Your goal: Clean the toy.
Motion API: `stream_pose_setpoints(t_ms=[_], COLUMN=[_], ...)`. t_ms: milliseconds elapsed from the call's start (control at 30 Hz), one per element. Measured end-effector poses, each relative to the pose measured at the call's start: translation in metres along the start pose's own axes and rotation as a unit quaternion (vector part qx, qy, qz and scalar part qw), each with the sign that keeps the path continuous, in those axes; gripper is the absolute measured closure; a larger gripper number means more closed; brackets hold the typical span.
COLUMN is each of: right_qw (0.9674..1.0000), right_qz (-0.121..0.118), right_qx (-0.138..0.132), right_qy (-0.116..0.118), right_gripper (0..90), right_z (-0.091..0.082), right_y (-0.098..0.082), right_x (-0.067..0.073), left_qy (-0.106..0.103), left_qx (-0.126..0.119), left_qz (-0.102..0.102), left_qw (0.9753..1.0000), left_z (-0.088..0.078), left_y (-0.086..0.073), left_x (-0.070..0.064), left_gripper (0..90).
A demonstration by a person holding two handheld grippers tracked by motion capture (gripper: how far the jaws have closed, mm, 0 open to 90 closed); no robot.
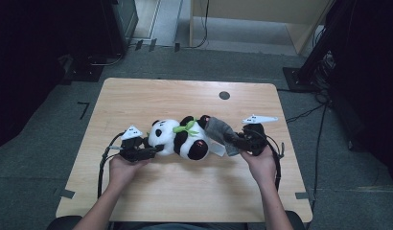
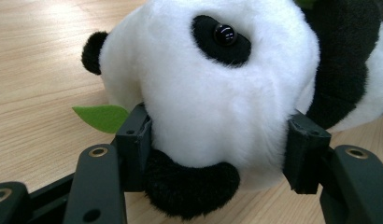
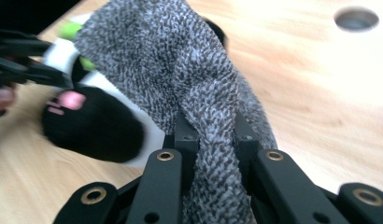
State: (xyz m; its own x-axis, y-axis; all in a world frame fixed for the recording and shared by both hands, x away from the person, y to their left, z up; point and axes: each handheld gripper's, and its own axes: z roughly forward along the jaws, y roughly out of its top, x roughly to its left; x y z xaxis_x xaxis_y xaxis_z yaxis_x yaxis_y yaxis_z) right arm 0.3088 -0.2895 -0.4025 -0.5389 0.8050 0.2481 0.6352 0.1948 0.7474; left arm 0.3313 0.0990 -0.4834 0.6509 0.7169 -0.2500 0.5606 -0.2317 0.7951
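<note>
The plush panda (image 1: 179,139) is seen lying mid-table (image 1: 137,96), its head clamped between the left gripper (image 2: 217,140) jaws. At its far end, a grey sock (image 3: 180,70) is pinched tight by the right gripper (image 3: 213,135).

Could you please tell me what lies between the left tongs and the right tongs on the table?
In the high view, the plush panda lies between them: left tongs clamp its head, right tongs pinch the grey sock at its foot end.

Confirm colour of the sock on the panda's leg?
Speckled grey-and-white knit sock; clearest in the right gripper view.
</note>
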Motion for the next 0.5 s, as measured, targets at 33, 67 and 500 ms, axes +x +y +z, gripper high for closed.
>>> stream_pose_setpoints(t_ms=[33, 67, 500], right_qw=[0.9999, 0.9998, 0.9903], right_qz=[-0.006, -0.015, -0.117], right_qx=[-0.005, -0.01, 0.004], right_qy=[0.007, 0.012, 0.075], right_gripper=[79.0, 79.0, 79.0], right_z=[-0.002, -0.004, 0.03], right_y=[0.004, 0.007, 0.045], right_x=[0.006, 0.011, 0.102], left_qy=[0.0, 0.001, 0.002], left_qx=[0.0, 0.001, 0.003], left_qz=[0.001, 0.002, 0.004], left_qw=[1.0, 1.0, 1.0], left_z=[0.0, 0.0, 0.0], left_y=[0.0, 0.0, 0.0], left_x=[0.0, -0.001, -0.003], left_gripper=[38.5, 38.5, 38.4])
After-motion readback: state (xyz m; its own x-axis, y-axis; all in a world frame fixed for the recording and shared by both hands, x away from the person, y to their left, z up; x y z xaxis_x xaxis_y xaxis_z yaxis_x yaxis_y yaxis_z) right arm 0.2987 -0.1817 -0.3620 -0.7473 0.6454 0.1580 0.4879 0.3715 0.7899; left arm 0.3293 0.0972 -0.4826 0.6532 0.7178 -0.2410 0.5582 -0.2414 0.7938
